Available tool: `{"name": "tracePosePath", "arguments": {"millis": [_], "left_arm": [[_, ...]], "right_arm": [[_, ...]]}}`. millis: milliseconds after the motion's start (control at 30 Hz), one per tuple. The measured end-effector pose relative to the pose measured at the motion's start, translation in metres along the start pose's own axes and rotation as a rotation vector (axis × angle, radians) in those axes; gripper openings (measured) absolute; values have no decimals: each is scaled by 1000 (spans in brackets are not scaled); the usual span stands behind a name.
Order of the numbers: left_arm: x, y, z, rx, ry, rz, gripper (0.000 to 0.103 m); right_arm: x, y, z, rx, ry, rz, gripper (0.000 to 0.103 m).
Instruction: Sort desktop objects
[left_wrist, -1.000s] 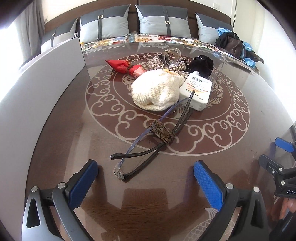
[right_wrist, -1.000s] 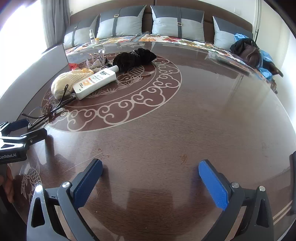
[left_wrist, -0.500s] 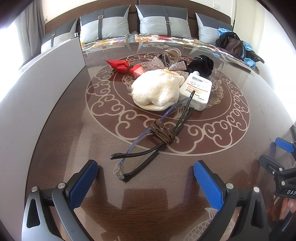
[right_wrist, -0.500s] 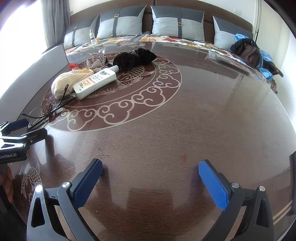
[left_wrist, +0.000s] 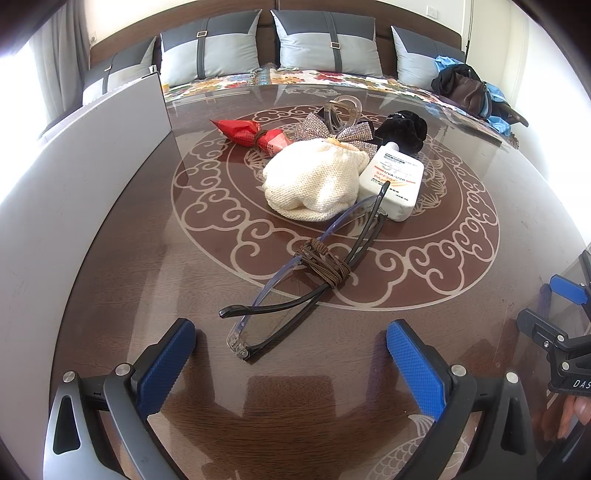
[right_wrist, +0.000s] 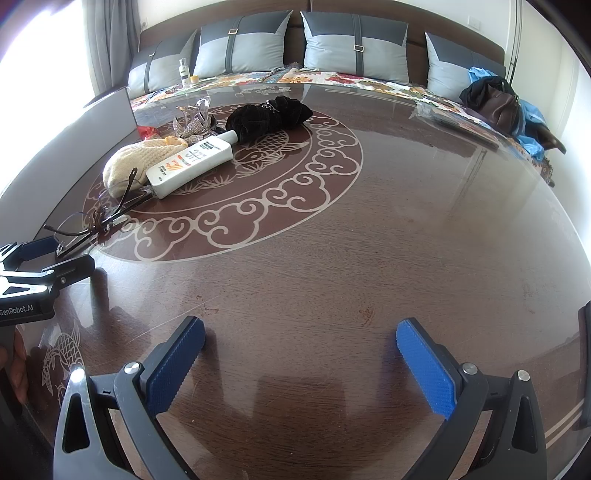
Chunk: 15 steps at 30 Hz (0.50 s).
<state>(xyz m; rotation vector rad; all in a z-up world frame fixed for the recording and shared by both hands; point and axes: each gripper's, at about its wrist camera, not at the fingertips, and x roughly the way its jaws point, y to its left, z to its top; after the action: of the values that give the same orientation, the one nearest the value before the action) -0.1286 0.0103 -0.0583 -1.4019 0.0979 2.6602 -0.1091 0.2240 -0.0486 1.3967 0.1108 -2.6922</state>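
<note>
Hovering low over the near edge of the worktop (left_wrist: 110, 258), the left gripper (left_wrist: 290, 354) has its blue pads spread wide and holds nothing. Just ahead of it lie the glasses (left_wrist: 306, 280), folded, with a brown cord (left_wrist: 327, 262) wound round their middle; their near end sits almost between the open pads, not touching either. Farther toward the worktop's middle the rest of the clutter is bunched together: a cream knitted pouch (left_wrist: 314, 184), a white sunscreen tube (left_wrist: 395, 181) lying against it with one temple tip of the glasses resting on it, a red wrapped packet (left_wrist: 258, 136), a sparkly bow (left_wrist: 332, 131), a clear hair claw (left_wrist: 341, 110) and a black scrunchie (left_wrist: 404, 131).

The right gripper (right_wrist: 299, 354) is likewise spread apart and empty, over bare wood well apart from the pile, which sits toward the far left edge in its view.

By the look of it, sorting has not begun; nothing seems set apart yet, and this is the approach to a first pick. The glasses are the likely choice. Taking them calls for moving the left gripper forward and down to close across the frame near the cord, gently, since thin temples may slip or drag the tube along.
</note>
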Motion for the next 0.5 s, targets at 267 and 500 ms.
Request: {"name": "tracePosePath", "arguments": {"millis": [267, 500], "left_arm": [[5, -1, 9, -7, 6, 10, 103], [32, 3, 49, 19, -15, -13, 103]], "right_arm": [[0, 0, 0, 0, 0, 0, 103], [1, 0, 0, 0, 0, 0, 103]]}}
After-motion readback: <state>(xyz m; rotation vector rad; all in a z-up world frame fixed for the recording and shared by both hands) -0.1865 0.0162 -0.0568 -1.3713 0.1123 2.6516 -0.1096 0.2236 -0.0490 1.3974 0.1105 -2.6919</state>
